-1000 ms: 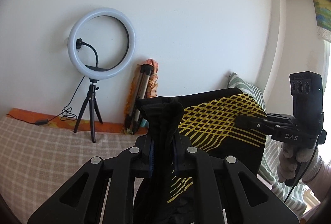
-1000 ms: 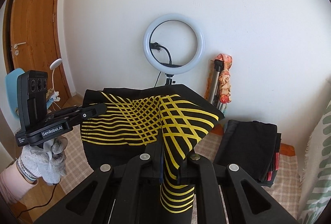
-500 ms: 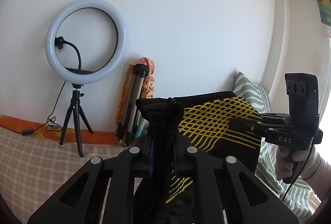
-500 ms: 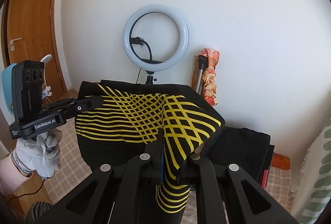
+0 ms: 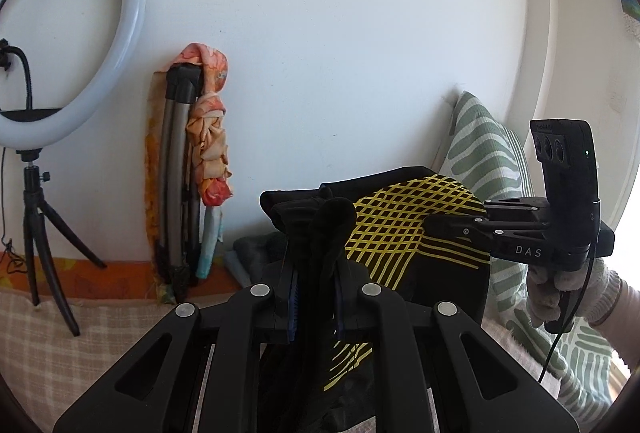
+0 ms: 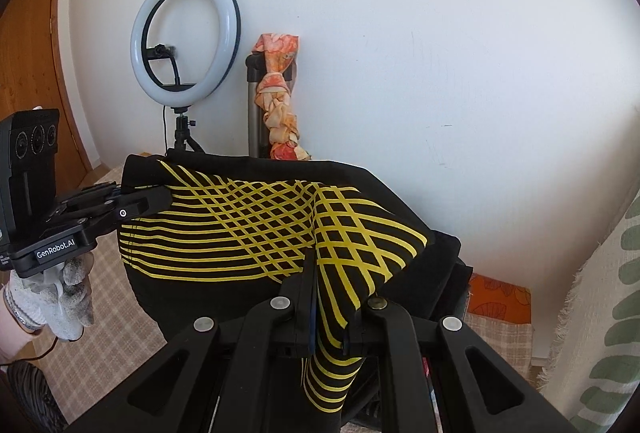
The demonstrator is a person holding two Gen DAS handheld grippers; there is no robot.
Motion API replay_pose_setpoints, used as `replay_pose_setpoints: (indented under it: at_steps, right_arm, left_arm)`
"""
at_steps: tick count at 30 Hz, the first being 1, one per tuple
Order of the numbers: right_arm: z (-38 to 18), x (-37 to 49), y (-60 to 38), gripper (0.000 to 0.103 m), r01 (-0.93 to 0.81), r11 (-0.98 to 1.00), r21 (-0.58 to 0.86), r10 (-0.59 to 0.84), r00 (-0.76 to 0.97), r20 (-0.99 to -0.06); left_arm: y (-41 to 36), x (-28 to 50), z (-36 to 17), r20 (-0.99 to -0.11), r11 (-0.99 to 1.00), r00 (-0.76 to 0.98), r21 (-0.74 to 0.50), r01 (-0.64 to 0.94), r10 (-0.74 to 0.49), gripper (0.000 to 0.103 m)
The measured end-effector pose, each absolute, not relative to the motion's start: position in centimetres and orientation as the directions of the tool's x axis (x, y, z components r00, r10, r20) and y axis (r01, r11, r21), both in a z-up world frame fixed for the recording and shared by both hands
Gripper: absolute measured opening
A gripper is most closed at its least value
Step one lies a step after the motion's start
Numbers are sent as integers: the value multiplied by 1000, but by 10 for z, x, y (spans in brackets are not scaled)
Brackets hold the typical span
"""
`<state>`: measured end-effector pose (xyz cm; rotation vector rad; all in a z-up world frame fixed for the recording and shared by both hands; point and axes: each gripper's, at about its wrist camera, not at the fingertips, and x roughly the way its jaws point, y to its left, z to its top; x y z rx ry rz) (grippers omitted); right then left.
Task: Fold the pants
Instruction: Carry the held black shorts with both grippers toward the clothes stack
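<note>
Left hand-held gripper (image 5: 314,289) clenched on a bunched black edge of the pants (image 6: 248,229) — fabric wedged between its fingers, rest hanging below. Right hand-held gripper (image 6: 332,307) clenched on the yellow-lattice part of the same pants; a striped fold drops through its jaws. Pants are held up in the air, stretched between the two grippers, top edge roughly level. Each gripper shows in the other's view: right one (image 5: 434,225) biting the patterned edge, gloved hand (image 5: 560,285) under it; left one (image 6: 160,199) at the far corner, gloved hand (image 6: 60,293) below. Beyond: checked bed (image 5: 60,333), ring light (image 6: 186,33) on a tripod, folded stand with an orange cloth (image 6: 280,93) against the wall, striped pillow (image 5: 480,137). Dark pile (image 6: 452,281) behind the pants — probably folded clothes, mostly hidden.
</note>
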<state>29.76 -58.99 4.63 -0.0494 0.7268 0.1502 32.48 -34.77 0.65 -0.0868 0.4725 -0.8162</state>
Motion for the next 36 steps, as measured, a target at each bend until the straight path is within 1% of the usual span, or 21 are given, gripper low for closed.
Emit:
replay_pose_setpoints:
  at_steps: [3, 7, 12, 16, 21, 24, 32, 36]
  right_arm:
    - [33, 309, -611, 6, -139, 990, 15, 112, 722, -683]
    - [18, 324, -629, 6, -128, 992, 20, 105, 698, -709]
    - [-6, 343, -641, 6, -113, 993, 13, 85, 665, -742]
    - [-9, 345, -641, 6, -105, 992, 65, 119, 671, -732]
    - [22, 338, -619, 6, -150, 986, 69, 155, 693, -704]
    - [49, 336, -591, 6, -201, 979, 39, 171, 705, -689]
    - [111, 330, -498, 6, -337, 941, -25, 241, 720, -651]
    - [131, 330, -467, 6, -380, 924, -40, 271, 726, -633]
  left_arm:
    - [-367, 341, -2, -393, 681, 569, -257, 686, -722, 12]
    - [-384, 363, -15, -420, 668, 534, -306, 678, -734, 12]
    - [-396, 379, -31, -458, 675, 513, -329, 661, -726, 12]
    - [-392, 385, -41, -469, 678, 503, -363, 639, -726, 12]
    - [-370, 384, -38, -462, 685, 514, -382, 620, -723, 12]
    - [-352, 379, -31, -447, 691, 532, -382, 614, -719, 12]
    - [-276, 367, 3, -364, 708, 609, -414, 572, -705, 12]
    - [-238, 362, 27, -324, 727, 656, -403, 556, -682, 12]
